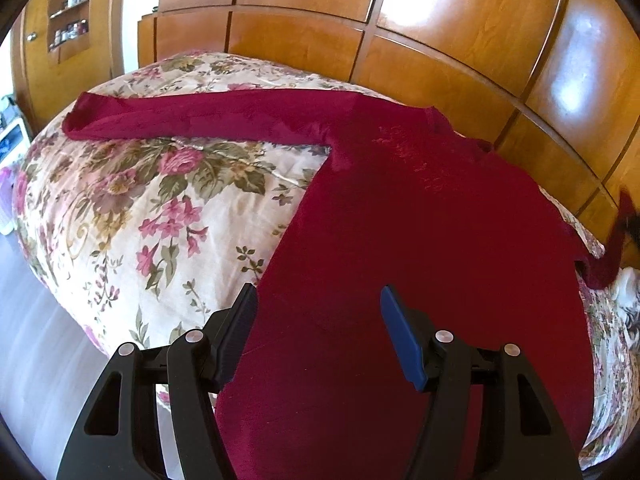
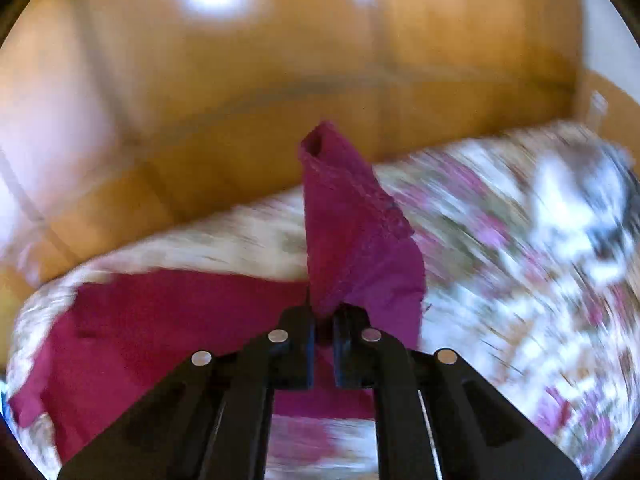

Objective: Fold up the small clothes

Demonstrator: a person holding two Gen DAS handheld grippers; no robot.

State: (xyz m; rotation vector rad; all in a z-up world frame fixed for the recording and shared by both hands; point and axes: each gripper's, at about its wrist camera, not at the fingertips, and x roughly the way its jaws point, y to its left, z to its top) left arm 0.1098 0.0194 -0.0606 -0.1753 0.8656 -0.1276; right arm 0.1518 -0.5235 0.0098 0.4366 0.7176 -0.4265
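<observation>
A dark red long-sleeved top (image 1: pixel 420 220) lies spread on the flowered bedspread (image 1: pixel 132 208). One sleeve (image 1: pixel 200 116) stretches out flat to the far left. My left gripper (image 1: pixel 318 300) hovers open over the top's lower body, nothing between its fingers. At the far right edge of the left wrist view the other sleeve (image 1: pixel 612 252) rises off the bed. In the blurred right wrist view my right gripper (image 2: pixel 324 316) is shut on that sleeve (image 2: pixel 352 224), whose cuff stands up past the fingertips; the top's body (image 2: pixel 160 320) lies to the left below.
A wooden panelled headboard (image 1: pixel 400 48) runs behind the bed. A wooden cupboard with shelves (image 1: pixel 68 12) stands at the far left, and the floor (image 1: pixel 32 340) shows beyond the bed's left edge. Bare bedspread (image 2: pixel 520 260) lies right of the held sleeve.
</observation>
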